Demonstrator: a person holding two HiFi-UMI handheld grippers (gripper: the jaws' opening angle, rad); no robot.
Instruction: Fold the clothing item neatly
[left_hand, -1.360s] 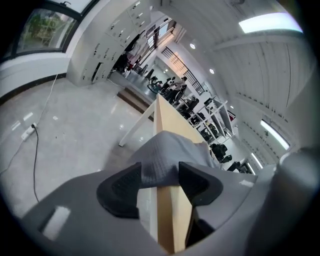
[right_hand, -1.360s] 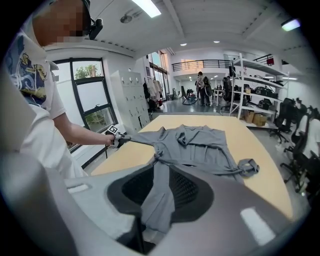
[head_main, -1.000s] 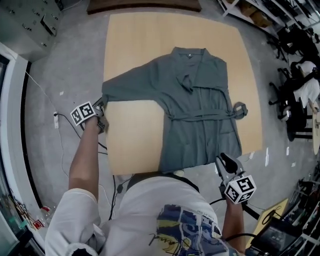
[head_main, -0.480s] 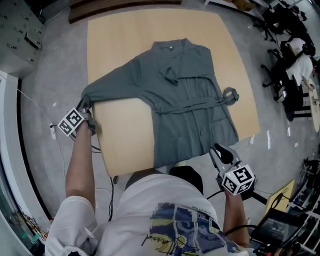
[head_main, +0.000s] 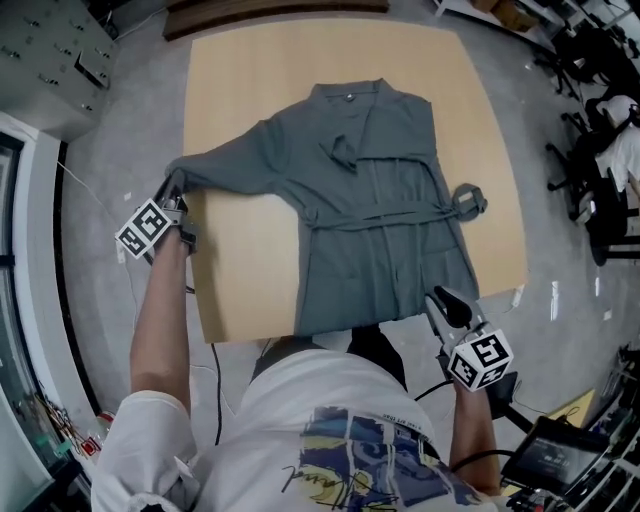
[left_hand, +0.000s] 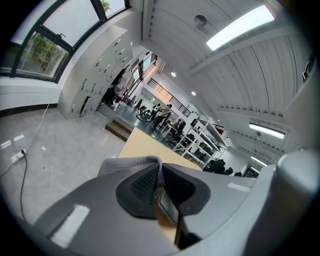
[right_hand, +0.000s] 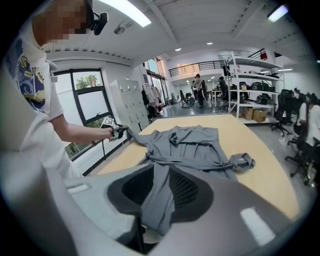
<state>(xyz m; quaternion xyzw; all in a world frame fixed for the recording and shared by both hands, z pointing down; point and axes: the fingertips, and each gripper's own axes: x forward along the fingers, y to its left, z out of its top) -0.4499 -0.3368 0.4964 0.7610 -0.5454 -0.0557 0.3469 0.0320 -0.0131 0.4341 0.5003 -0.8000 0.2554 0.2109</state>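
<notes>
The left arm (head_main: 160, 320) is stretched out almost straight, away from the body. Its left hand-held gripper (head_main: 174, 186) points forward and slightly down, with the marker cube (head_main: 145, 228) facing up. Its jaws are pressed tight together on a cuff of the grey robe (head_main: 370, 200). The right arm (head_main: 476, 435) is bent and kept close to the torso. The right hand-held gripper (head_main: 441, 299) angles forward and down with its cube (head_main: 478, 360) on top, and its jaws are clamped on the robe's lower hem, with fabric hanging between the pads
</notes>
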